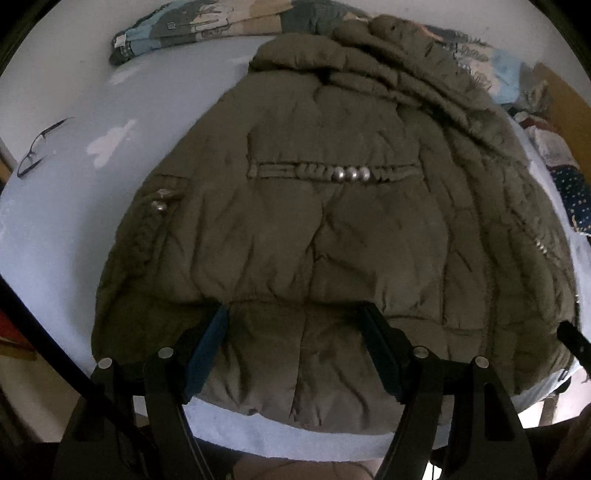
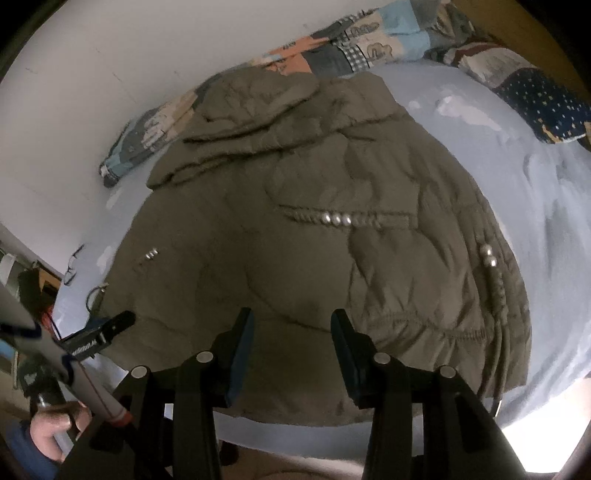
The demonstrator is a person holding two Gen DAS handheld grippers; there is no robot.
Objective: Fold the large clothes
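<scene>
Left gripper point(image 1: 295, 314) spread wide over jacket point(image 1: 325, 221) hem, nothing pinched. Right gripper point(image 2: 291, 325) likewise spread above hem, apart from cloth. Jacket flat, back up, on bed point(image 1: 55, 240). Glasses point(image 1: 40, 147) left; quilt point(image 1: 192, 26) beyond.

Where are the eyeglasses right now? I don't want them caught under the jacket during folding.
The eyeglasses lie on the light blue bed sheet at the far left of the left wrist view, apart from the olive jacket, well left of its sleeve.
</scene>
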